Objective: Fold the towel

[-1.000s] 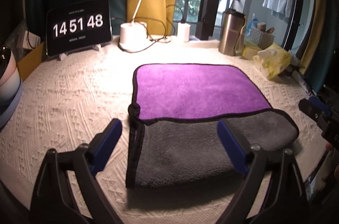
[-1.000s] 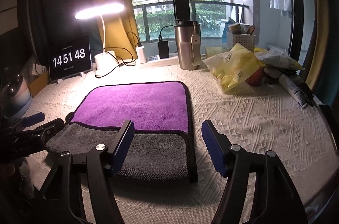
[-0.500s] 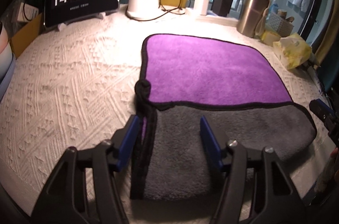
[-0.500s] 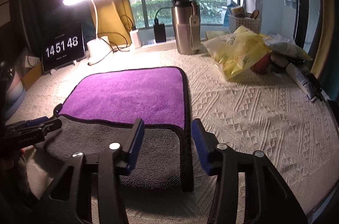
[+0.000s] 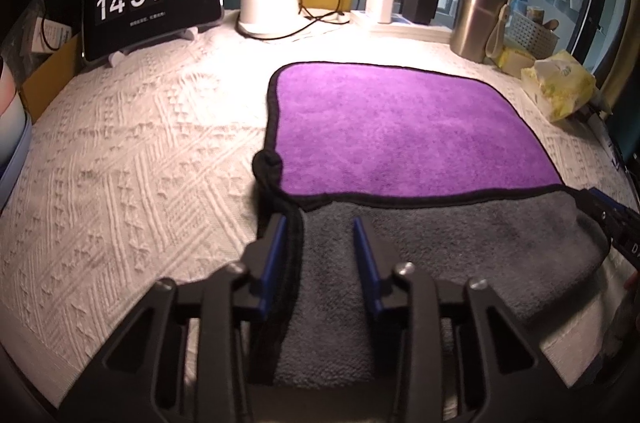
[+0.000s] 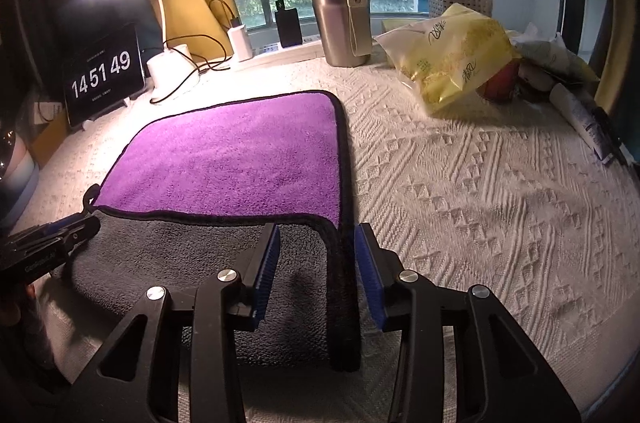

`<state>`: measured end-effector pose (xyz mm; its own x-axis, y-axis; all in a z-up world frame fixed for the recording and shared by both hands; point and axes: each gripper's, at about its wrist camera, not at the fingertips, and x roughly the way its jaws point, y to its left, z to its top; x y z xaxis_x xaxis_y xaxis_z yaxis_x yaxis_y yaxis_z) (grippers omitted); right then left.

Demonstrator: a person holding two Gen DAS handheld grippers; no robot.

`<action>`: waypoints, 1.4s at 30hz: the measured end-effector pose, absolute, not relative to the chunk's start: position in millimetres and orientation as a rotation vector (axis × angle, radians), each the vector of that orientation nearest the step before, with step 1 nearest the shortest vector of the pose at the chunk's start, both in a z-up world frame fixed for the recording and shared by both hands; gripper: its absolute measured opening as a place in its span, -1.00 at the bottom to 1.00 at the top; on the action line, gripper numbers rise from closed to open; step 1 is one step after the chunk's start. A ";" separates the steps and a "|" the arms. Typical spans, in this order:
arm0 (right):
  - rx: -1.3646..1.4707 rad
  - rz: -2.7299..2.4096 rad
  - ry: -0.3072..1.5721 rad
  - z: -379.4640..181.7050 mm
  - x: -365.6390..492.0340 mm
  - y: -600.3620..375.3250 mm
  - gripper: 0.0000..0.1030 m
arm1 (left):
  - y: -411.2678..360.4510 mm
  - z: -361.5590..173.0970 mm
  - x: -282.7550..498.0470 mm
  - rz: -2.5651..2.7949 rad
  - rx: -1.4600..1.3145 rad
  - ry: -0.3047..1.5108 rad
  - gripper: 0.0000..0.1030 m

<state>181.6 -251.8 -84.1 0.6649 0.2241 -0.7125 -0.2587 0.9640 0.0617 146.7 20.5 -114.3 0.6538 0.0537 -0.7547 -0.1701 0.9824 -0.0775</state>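
The towel lies flat on the white textured tablecloth, purple side up, with its near part folded over to show grey. It also shows in the right wrist view. My left gripper straddles the towel's near left black hem, its jaws partly apart around the edge. My right gripper straddles the near right hem the same way. Each gripper's tip shows at the side of the other's view.
At the back stand a clock tablet, a white lamp base with cables, a charger and a steel tumbler. Yellow bags, a basket and tubes crowd the right. A pale round object sits at the left edge.
Both grippers have moved down and forward onto the towel's near corners and their jaws have narrowed around the hems. The clock has gone from 48 to 49.
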 end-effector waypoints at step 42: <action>-0.154 0.298 0.630 -40.5 158.4 -234.3 -0.91 | 24.8 -70.2 126.4 0.090 -0.155 0.694 -0.91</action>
<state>158.4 -234.3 -40.5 0.7675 0.2267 -0.5996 -0.3197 0.9461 -0.0516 126.4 24.8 -70.2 0.7657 0.0314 -0.6424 -0.1343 0.9846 -0.1118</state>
